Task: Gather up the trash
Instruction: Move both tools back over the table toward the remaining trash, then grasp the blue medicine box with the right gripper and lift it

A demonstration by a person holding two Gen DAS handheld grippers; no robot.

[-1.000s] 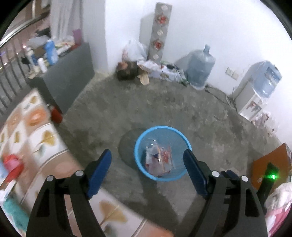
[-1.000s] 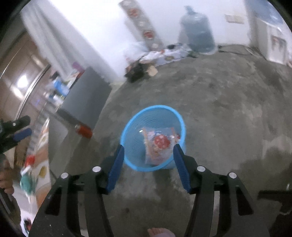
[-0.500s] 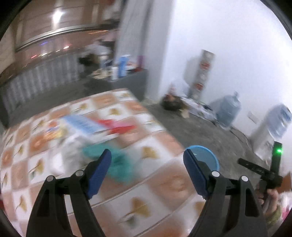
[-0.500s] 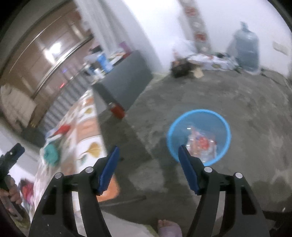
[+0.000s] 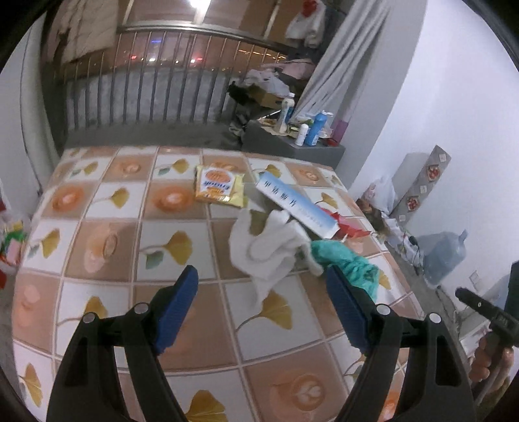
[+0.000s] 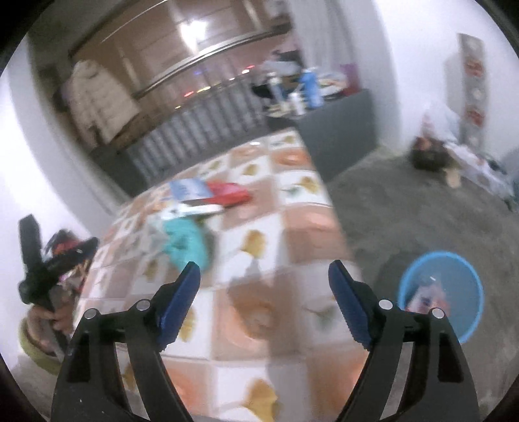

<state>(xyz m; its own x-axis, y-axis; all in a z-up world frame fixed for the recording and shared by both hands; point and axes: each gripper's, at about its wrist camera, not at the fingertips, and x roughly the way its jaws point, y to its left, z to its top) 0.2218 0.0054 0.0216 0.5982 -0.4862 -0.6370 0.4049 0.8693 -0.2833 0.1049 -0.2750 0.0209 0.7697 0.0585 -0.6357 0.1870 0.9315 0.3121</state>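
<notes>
While our left gripper (image 5: 261, 303) and right gripper (image 6: 264, 300) are both spread and empty, the blue wastebasket (image 6: 467, 276) holds a clear wrapper (image 6: 428, 297).

Lived-in home: patterned tablecloth (image 5: 129, 233), hanging laundry (image 5: 305, 22), water jug (image 5: 442, 256), bare concrete floor (image 6: 421, 220).

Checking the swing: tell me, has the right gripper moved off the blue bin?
Yes. The right gripper swung left; the blue bin now sits right of its fingers, tiled table ahead.
</notes>
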